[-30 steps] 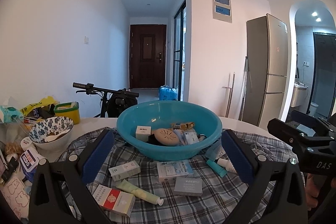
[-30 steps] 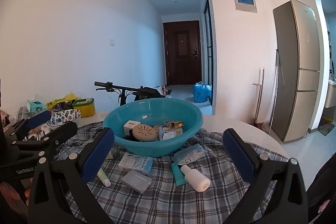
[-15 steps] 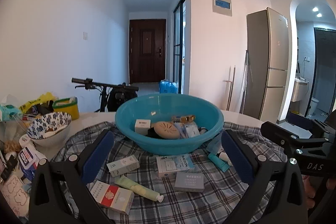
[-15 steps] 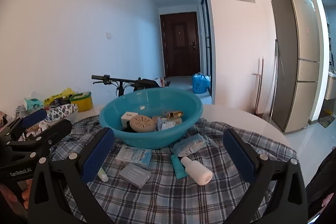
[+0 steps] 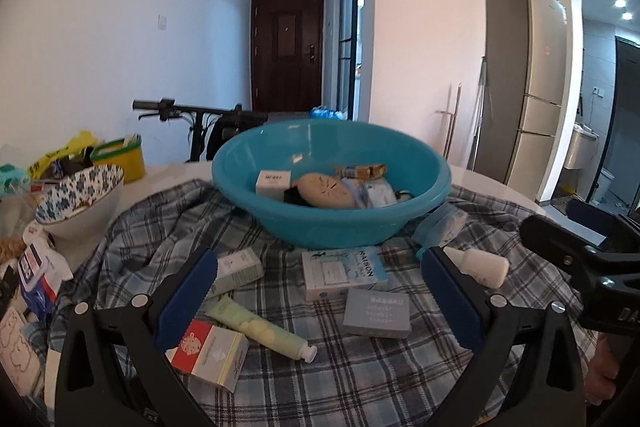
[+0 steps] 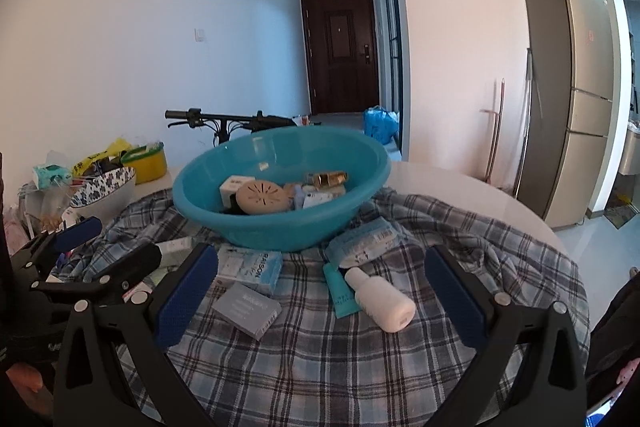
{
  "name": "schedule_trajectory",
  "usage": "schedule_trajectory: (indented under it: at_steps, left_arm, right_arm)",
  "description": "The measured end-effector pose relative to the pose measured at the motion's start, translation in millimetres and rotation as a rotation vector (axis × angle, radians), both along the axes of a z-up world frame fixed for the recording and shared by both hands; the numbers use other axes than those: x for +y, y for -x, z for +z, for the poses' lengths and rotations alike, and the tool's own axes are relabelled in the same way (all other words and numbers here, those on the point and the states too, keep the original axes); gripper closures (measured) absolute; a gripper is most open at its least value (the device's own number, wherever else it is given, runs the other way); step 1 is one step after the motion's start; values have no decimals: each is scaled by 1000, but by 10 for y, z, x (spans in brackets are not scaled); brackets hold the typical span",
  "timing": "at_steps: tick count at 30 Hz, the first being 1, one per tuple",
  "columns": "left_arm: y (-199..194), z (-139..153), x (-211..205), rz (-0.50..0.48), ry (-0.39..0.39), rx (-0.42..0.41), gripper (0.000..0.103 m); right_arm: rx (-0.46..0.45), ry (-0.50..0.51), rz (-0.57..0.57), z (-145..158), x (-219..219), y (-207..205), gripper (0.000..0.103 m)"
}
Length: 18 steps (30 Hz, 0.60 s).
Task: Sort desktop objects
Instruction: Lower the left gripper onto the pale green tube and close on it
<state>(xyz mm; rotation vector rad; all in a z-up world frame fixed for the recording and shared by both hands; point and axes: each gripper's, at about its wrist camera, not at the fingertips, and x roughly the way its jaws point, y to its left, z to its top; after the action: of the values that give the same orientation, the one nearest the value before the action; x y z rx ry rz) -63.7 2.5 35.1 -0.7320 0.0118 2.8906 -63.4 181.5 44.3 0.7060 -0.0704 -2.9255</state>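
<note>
**Closing in on the loose items below the basin**

The teal basin is sitting mid-frame on the plaid-covered table. Both the left gripper and right gripper are hovering wide open, empty. The right should be straddling the white bottle, lower centre, across its width.

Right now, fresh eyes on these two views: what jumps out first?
The teal basin dominates, sitting mid-table on the plaid cloth and already holding small boxes and a round beige case. In front of it, loose items lie scattered: a white bottle, a grey box, a green tube and a red-and-white box. Both tools, left tool and right tool, are open and empty.
</note>
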Motion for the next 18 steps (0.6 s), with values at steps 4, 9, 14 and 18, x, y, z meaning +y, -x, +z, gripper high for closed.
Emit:
schedule_trajectory:
  at_steps: [4,9,14,18]
  left_arm:
    - [67,-104,-55,31,-1,-40,0]
    - [146,-272,-169,76,-28,-116,0]
    - [177,-426,-252,98,-39,-169,2]
    - [234,-546,-319,131,-44,-212,12]
  right_arm:
    - [-25,-9,-12,-85,16,54,0]
    - [-67,-42,-35,-223,16,117,0]
    - [-104,-28,-23,-337,39,154,0]
    - [-126,-25,-28,-405,54,201,0]
